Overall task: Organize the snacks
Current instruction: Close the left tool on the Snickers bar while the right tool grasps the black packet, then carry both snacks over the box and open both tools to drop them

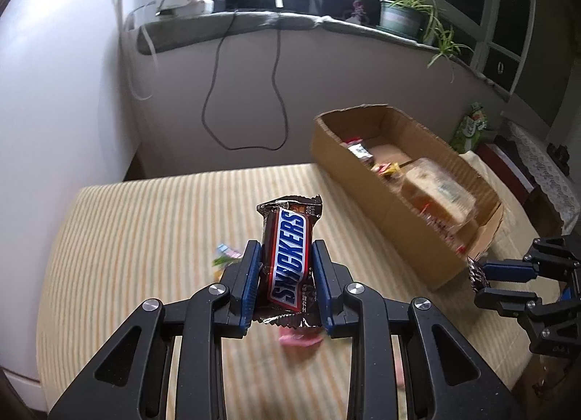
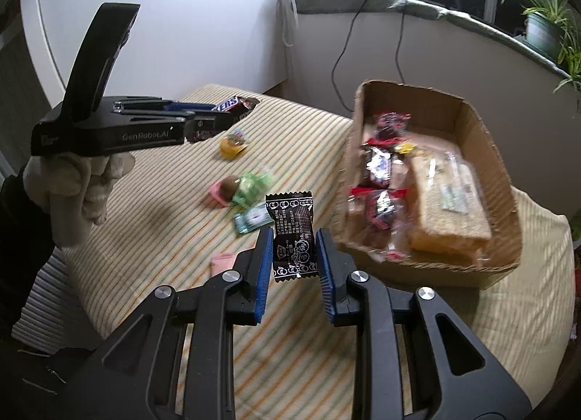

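Both claws carry a snack above the striped surface, with the box waiting to the right.

The left claw [image 1: 287, 267] grips a Snickers [image 1: 288, 256] lengthwise by its long sides, lifted off the surface [image 1: 145, 220], which likely keeps the bar level for the trip. The right claw [image 2: 295, 256] pinches a black packet [image 2: 294, 234] across its middle, held just beside the near left corner of the box [image 2: 483, 136], probably next to go in. The box already holds a wrapped cake and several red-and-dark sweets, packed along its length. Loose snacks lie on the surface between the two claws: a yellow cup [image 2: 232, 144], a pink one [image 2: 223, 189], a green wrapper [image 2: 254, 184] and a teal packet [image 2: 252, 220], apparently awaiting their turn.
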`<state>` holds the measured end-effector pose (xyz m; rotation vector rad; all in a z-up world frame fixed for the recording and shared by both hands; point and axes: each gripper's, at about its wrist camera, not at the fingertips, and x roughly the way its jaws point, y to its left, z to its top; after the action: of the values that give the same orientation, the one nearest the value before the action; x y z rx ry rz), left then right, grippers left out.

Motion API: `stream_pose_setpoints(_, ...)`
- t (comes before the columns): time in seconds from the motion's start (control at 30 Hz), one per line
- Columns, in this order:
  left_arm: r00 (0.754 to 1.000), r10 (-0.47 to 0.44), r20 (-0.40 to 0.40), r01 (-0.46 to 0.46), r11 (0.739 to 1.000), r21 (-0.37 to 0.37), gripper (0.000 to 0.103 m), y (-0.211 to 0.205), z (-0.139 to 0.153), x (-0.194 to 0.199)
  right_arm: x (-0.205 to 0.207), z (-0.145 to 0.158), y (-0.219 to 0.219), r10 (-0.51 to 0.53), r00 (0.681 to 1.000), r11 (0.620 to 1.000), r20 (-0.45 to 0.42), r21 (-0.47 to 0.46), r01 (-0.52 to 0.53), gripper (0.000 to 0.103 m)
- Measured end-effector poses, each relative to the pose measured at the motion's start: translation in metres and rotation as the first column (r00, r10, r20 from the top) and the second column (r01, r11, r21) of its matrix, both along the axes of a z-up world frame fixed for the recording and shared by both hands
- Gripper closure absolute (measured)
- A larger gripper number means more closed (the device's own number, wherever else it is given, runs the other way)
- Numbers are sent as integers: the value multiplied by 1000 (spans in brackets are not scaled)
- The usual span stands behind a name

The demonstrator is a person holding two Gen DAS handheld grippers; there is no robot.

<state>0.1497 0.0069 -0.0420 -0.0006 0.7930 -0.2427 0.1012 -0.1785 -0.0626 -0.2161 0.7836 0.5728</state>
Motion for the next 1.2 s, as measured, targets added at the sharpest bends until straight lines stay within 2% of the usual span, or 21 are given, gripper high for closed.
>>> stream_pose_setpoints(0.23, 999, -51, 12, 51, 999, -14, 76, -33, 7, 17, 26, 17, -29, -65, 997, 998, 33, 11, 64, 78)
stream_pose_setpoints(0.53, 994, -112, 16, 112, 994, -18, 76, -73, 10, 40, 77, 26, -59, -125, 992, 992, 31, 13, 125, 78)
stream_pose_setpoints(0.9, 987, -162, -4, 162, 987, -4, 76, -109, 3, 64, 146, 25, -75, -175, 985, 985, 2, -6, 175, 78)
stream_pose_setpoints(1.2, 983, -182, -28, 182, 983, 1, 76, -122, -7, 75, 183, 16, -75, -196, 980, 980, -26, -45, 194, 78)
